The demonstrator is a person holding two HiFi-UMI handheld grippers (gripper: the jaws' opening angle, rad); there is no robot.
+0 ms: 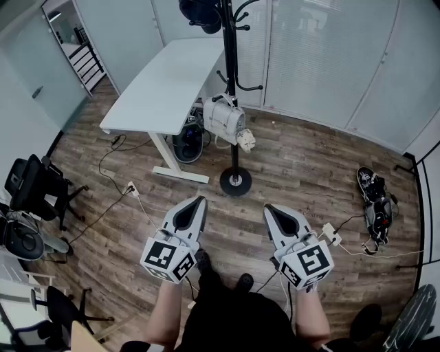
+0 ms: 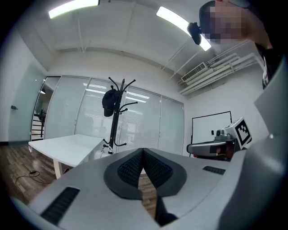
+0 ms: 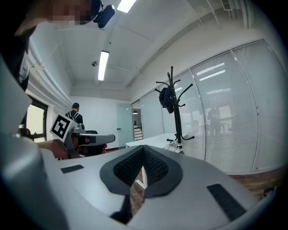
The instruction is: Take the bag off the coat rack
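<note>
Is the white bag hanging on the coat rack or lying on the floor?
Hanging. The white bag hangs beside the pole of the black coat rack, above its round base and off the floor.

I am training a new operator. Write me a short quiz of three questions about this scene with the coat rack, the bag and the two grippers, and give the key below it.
1. True or false: the white bag hangs on the coat rack.
2. What hangs at the top of the coat rack? A. a dark cap B. an umbrella C. a scarf
3. Fill in the gap: the jaws of the left gripper and of the right gripper are both ____, with nothing between them.
Key: 1 true; 2 A; 3 shut.
</note>
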